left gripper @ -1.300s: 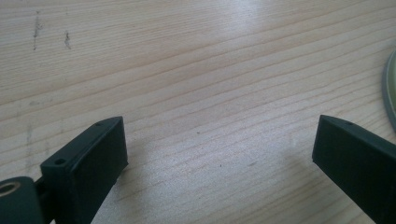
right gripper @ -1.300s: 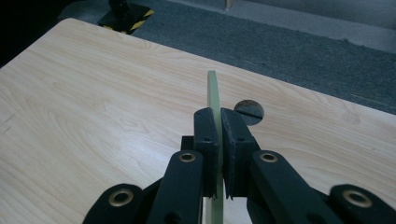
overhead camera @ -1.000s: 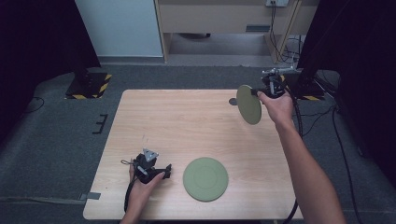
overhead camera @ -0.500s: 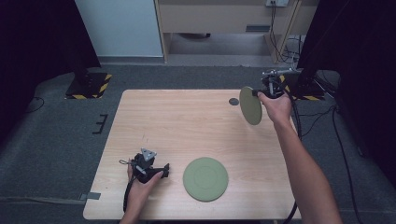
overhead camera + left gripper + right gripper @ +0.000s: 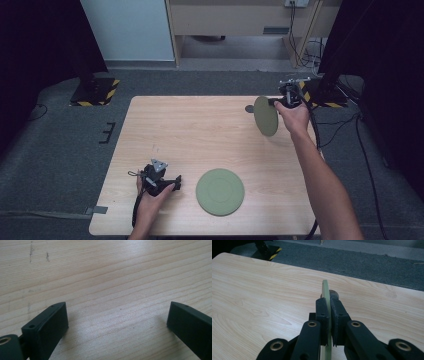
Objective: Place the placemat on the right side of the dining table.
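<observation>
Wooden table (image 5: 200,130), light grain, rectangular, standing on grey carpet. Item one: green plate (image 5: 265,116), round, held on edge and nearly upright above the table's far right corner, clamped at its rim by the right gripper (image 5: 278,102); in the right gripper view the two black jaws press flat on either face of the thin plate (image 5: 325,293), which rises edge-on between them. Item two: a second green plate (image 5: 220,191), same colour and form, lying flat on the table near the front edge, right of centre, well apart from the held one. Item three: small dark round object (image 5: 249,108) on the table surface just beside the held plate's far edge; its kind cannot be told. Item four: left gripper (image 5: 175,181), held low at the front left of the table, near the flat plate but not touching it; in the left gripper view its jaws stand wide apart over bare wood (image 5: 112,290), with nothing between them.
</observation>
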The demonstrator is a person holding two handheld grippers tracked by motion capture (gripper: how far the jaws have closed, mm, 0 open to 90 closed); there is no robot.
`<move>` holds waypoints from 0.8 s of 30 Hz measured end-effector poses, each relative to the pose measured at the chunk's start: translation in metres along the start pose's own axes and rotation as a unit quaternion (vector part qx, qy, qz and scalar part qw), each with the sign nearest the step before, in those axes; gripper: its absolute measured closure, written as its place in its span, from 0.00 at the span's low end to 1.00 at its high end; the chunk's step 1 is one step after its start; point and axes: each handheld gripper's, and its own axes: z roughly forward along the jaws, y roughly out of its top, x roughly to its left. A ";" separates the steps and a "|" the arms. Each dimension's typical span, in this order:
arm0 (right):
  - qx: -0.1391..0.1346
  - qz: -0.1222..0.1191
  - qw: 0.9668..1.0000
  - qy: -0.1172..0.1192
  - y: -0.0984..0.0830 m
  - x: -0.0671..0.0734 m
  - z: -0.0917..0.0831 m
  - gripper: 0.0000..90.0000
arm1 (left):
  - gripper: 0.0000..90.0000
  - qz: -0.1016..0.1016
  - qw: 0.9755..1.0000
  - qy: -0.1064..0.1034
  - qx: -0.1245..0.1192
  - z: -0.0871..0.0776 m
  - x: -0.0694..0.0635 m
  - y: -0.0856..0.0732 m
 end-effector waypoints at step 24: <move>-0.002 0.049 0.998 -0.040 -0.031 -0.064 -0.001 0.95 | 0.03 -0.001 1.000 0.003 0.002 0.000 0.000 0.000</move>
